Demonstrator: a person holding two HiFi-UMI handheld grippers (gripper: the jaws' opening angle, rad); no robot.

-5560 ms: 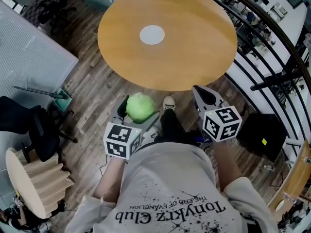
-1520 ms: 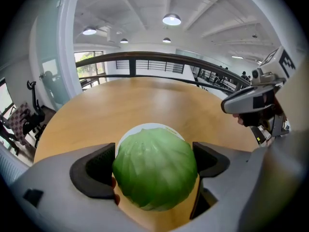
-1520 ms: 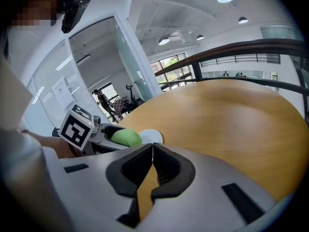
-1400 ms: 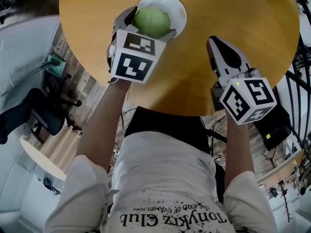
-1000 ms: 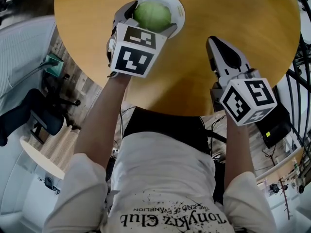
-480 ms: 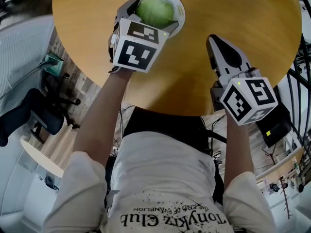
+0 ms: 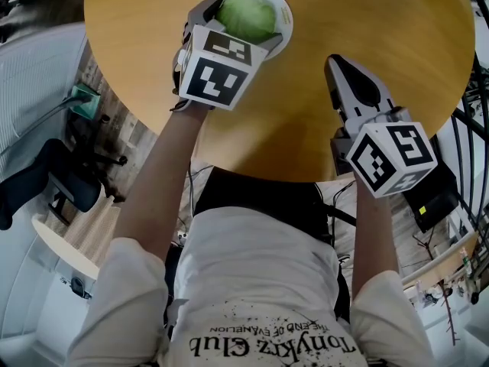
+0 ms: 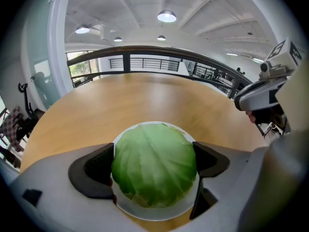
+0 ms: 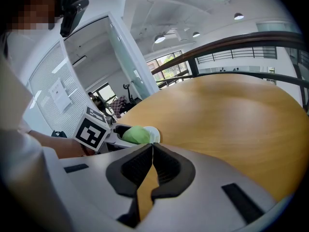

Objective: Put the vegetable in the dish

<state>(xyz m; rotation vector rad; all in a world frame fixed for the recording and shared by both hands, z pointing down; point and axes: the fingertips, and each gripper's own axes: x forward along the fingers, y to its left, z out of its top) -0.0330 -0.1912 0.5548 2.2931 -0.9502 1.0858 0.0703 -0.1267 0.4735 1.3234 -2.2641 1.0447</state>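
The left gripper (image 7: 243,26) is up at 11 o'clock in the head view. Its jaws are clamped on a green cabbage (image 7: 246,12), one jaw at the cabbage's 9 o'clock and the other at its 3 o'clock in the left gripper view. The cabbage is right over the white dish (image 7: 285,11), and the dish rim peeks out all around it. I cannot tell if the cabbage sits on the dish or hangs just above it. The dish is on a round wooden table (image 7: 374,21).

So I think the job is almost done. The cabbage has reached the dish. What is left is to set it down if it is not down yet, open the jaws and pull the gripper back.

The right gripper (image 7: 334,61) is at about 4 o'clock from the dish, well apart from it, over the table edge. Its jaws are closed together with nothing between them, and it has no part in the job just now.

For writing, the person's shirt (image 7: 267,297) at 6 o'clock says "Tonykrz Club" in big black letters, with "THE END OF EVANELION" in small letters beside it. The cubes on both grippers show only black and white squares, no words
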